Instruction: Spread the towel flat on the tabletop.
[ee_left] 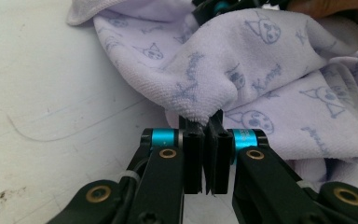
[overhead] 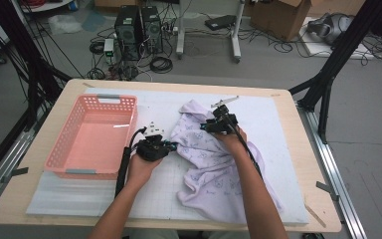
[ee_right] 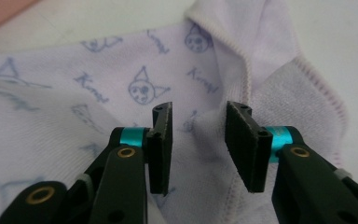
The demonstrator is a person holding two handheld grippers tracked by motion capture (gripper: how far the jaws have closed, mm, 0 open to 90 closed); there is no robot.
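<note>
1. High view, setting: lab floor strewn with cables and computer towers behind a wooden desk (overhead: 298, 149) that carries a white mat (overhead: 273, 129). A pink basket (overhead: 74, 149) sits on the mat's left part, nothing seen in it.
2. High view, cloth: a pale lilac printed towel (overhead: 214, 174) lies crumpled right of centre on the mat, apart from the basket. Its bulk runs from the far middle toward the near right edge.
3. High view, hands: the left gripper (overhead: 171, 146) sits at the towel's left edge, between basket and cloth. The right gripper (overhead: 210, 125) is over the towel's far part, beyond the left one.
4. Left gripper view: jaws nearly together, pinching a fold of the towel (ee_left: 261, 60) at its edge; the cloth rises directly ahead of the tips and spreads right. Bare mat (ee_left: 51, 93) lies to the left.
5. Right gripper view: right gripper (ee_right: 198, 116) jaws stand partly apart with nothing pressed between them. The towel (ee_right: 98, 93) lies right below and ahead; a hemmed, folded edge (ee_right: 247, 70) runs away from the tips, slightly right of centre.
6. Judgement: the left hand anchors one edge; the right one is the free hand and is nearer the hem. The next grasp depends on that hem lying just ahead of the open jaws, along their line of reach.
</note>
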